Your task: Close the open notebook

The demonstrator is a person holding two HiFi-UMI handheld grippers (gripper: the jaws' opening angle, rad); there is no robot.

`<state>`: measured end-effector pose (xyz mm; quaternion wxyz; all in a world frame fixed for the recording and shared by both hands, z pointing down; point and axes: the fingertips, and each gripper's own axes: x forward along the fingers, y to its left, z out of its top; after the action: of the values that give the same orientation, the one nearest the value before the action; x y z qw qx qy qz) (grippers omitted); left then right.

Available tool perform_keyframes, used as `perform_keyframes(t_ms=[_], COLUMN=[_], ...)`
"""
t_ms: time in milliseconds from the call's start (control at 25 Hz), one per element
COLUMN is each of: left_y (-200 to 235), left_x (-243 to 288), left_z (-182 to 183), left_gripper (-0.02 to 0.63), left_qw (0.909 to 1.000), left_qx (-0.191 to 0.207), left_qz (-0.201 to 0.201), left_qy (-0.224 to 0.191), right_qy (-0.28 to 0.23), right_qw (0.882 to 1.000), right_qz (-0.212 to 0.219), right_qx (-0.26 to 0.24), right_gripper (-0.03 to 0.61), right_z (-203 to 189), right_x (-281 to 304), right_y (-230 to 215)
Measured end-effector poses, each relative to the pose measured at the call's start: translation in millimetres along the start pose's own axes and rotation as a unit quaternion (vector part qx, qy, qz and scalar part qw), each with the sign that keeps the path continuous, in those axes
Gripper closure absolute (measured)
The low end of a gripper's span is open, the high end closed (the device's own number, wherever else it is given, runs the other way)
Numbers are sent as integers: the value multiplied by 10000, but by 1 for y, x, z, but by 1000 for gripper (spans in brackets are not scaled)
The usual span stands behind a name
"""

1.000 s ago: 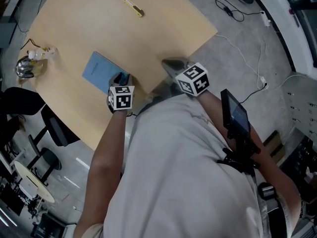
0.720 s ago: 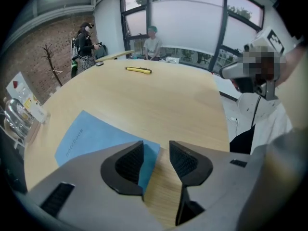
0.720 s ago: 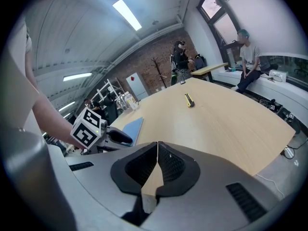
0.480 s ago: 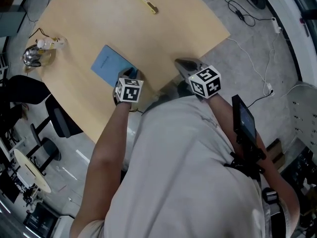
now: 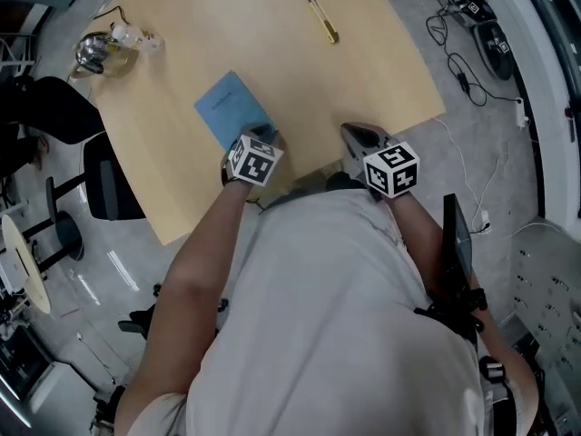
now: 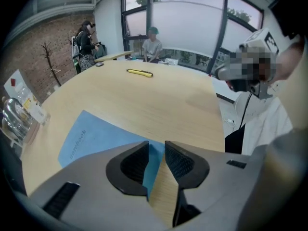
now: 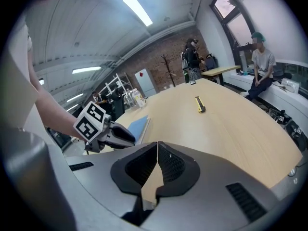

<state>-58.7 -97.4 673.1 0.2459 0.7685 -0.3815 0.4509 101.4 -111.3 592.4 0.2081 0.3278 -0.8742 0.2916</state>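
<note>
Your left gripper (image 6: 156, 147) hangs steeply tipped over the table (image 5: 290, 71), just inside its near edge and about midway along it. Its jaws have just been closing, yet a narrow gap separates them and they grip nothing: through that gap you see only the near corner of the notebook (image 6: 94, 137) and bare wood beside it. So this claw is released, with its tips poised over that corner. Whether they touch the cover cannot be told.

Your right gripper (image 7: 157, 147) sits further right along the same near edge, apart from the notebook. Its jaws are clenched together at the tips with nothing between them, and only table shows beyond.

The notebook lies flat and closed with its blue cover up and a line of print running along one long side. It is close to the near edge, set at a slant to it, and one corner points back at your left gripper.

Further in, well apart from the notebook, a yellow tool (image 5: 322, 19) lies alone on the wood toward the far edge. At the far left corner stands a small cluster of shiny items (image 5: 111, 45). A black chair (image 5: 111, 178) is off the left edge.

Beyond the far edge, a seated person (image 6: 152, 46) is by the windows and a standing person (image 6: 86, 43) is by the brick wall
</note>
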Motion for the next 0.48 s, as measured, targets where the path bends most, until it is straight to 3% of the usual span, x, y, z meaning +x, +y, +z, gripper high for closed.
perform_keyframes(t_ms=[280, 480], left_y=[-4, 3], left_x=[-44, -88], left_z=[1, -8], left_gripper=[512, 528], left_qw=[9950, 9790], left_qx=[-459, -1080], left_qz=[52, 319], left_qy=[-889, -1701], right_qy=[94, 120], right_qw=[9982, 9904], right_qz=[355, 978], right_qx=[-475, -972], right_gripper=[560, 561], right_z=[21, 38], right_x=[25, 48], right_y=[19, 51])
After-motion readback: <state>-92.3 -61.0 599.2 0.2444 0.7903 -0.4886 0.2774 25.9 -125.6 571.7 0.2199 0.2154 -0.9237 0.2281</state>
